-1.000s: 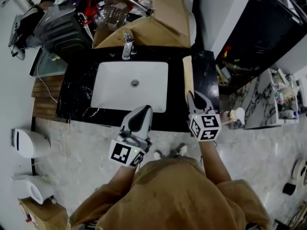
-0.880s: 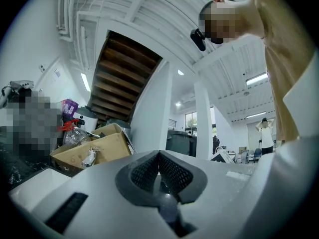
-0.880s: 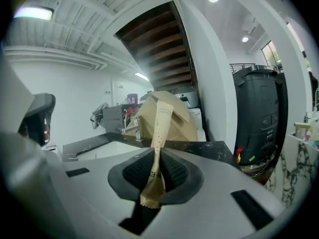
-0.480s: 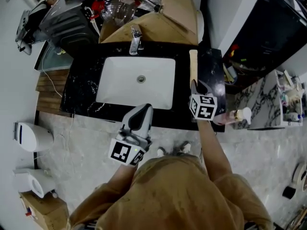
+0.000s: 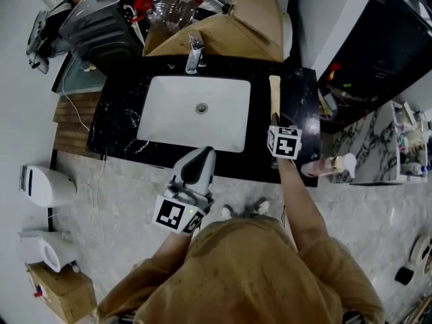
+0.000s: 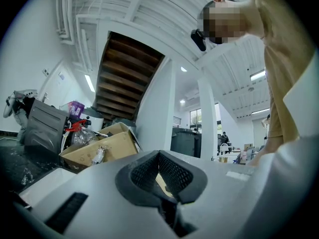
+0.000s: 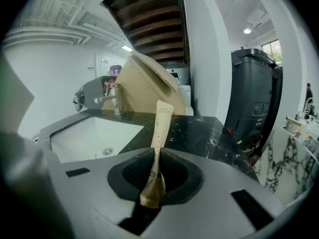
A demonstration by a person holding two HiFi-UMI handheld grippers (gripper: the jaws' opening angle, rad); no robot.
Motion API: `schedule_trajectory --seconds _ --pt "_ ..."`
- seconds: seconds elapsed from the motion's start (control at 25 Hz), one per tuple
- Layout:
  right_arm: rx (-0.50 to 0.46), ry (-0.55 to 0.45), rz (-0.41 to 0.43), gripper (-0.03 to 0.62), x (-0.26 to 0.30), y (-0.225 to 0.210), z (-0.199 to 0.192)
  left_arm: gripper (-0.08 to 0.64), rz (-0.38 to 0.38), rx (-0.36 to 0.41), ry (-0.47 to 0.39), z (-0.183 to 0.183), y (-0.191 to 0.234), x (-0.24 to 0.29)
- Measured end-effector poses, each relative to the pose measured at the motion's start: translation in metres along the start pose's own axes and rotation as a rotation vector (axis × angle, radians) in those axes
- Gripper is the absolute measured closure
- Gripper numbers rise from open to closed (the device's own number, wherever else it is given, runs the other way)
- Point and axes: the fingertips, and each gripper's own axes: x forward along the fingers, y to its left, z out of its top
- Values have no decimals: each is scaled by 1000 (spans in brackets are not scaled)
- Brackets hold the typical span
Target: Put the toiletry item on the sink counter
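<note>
The toiletry item is a slim tan paper packet (image 5: 274, 96) (image 7: 158, 128). My right gripper (image 5: 275, 121) (image 7: 153, 176) is shut on its lower end, and the packet sticks out forward between the jaws. It hangs over the black marble counter (image 5: 300, 106) (image 7: 199, 133), just right of the white sink basin (image 5: 196, 113) (image 7: 94, 138). Whether the packet touches the counter I cannot tell. My left gripper (image 5: 200, 155) (image 6: 164, 183) is shut with nothing in it, at the counter's front edge below the basin.
A chrome faucet (image 5: 195, 52) stands behind the basin, with an open cardboard box (image 5: 229, 25) behind it. A tall black bin (image 7: 254, 98) stands right of the counter. A pink bottle (image 5: 331, 165) sits on a side shelf. White appliances (image 5: 44, 184) stand on the floor at left.
My right gripper has moved forward from the counter's front edge to over the counter, carrying the packet. The left gripper has stayed put.
</note>
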Motion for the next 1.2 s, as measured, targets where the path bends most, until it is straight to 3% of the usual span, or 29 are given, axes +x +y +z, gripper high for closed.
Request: schedule_trajectory --seconds 0.6,0.84,1.0,1.2 --pt "-116 62 -30 548 14 -1 -16 557 40 -6 0 -1 -3 -6" --pt "-112 46 -37 502 12 -2 -16 557 54 2 6 -1 -4 -16" --pt "-72 65 -27 417 4 -5 -23 557 63 3 -7 2 -5 -23" --pt "-41 -38 -8 238 -12 -7 0 557 60 -20 -2 0 -13 -26"
